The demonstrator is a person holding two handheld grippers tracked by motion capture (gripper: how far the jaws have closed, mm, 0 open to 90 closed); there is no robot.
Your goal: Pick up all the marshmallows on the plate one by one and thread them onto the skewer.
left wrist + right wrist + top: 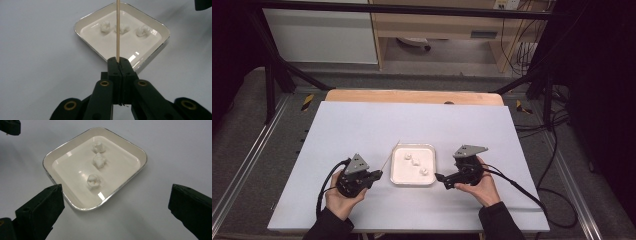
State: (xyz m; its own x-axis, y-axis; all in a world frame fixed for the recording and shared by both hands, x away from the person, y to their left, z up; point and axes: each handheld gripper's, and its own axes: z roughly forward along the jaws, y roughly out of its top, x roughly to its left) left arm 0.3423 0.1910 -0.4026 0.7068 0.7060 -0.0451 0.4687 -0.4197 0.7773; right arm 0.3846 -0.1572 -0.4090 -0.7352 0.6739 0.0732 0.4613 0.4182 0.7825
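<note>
Seen from the high view: two forearms in dark sleeves entering from the bottom edge, each hand wrapped around a black two-jaw tool on either side of a shallow square cream dish with rounded corners and a glossy rim (398, 175).

Left gripper (378, 174): held low over the table, jaws pointed toward the dish's left edge, pressed together on a thin, straight, pale wooden skewer (390, 154) that slants up and away from the tips. In the left gripper view, skewer (118, 30) rising from the closed jaws and crossing in front of the dish (87, 18).

Right gripper (441, 179): held just beside the dish's right edge, tilted toward it, jaws spread wide and holding nothing, as the right gripper view shows, with the dish (50, 157) between and beyond them.

Inside the dish: three small white lumpy pieces (99, 160), soft-looking and irregular, set in a loose row, apart from one another.

Beneath: smooth, matte, pale grey-white table cover (362, 125), with a wooden table edge (412, 96) at the far side.
</note>
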